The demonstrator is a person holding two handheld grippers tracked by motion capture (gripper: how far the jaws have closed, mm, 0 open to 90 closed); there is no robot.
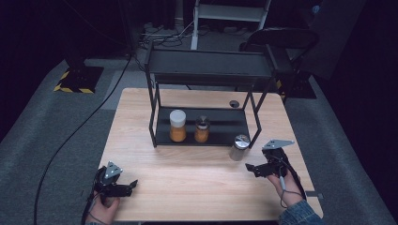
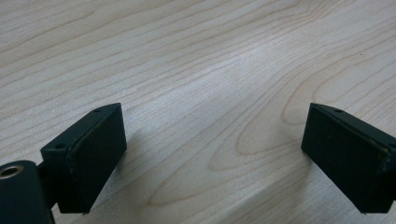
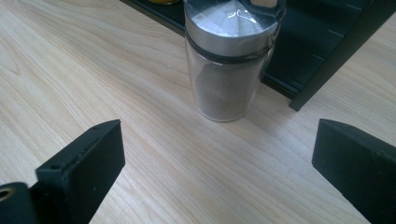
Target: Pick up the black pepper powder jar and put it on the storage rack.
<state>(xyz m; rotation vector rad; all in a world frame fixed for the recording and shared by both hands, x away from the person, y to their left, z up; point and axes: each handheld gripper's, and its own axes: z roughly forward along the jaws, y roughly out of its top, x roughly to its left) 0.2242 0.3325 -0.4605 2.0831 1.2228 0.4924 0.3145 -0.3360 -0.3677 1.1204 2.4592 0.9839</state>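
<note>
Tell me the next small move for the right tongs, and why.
Probably ease the right tongs forward around the silver-lidded jar. They are open and empty, the jar stands upright on the table just ahead, outside the rack, between the jaw lines.

Before me the light wooden table (image 1: 197,187) carries a black two-tier metal rack (image 1: 206,70), well back from my edge. Beyond it the grey carpet (image 1: 42,136) holds a yellow-and-black striped base plate (image 1: 77,79), a trailing black cable (image 1: 75,133), a white frame (image 1: 230,11) and a dark chair (image 1: 281,37)
</note>
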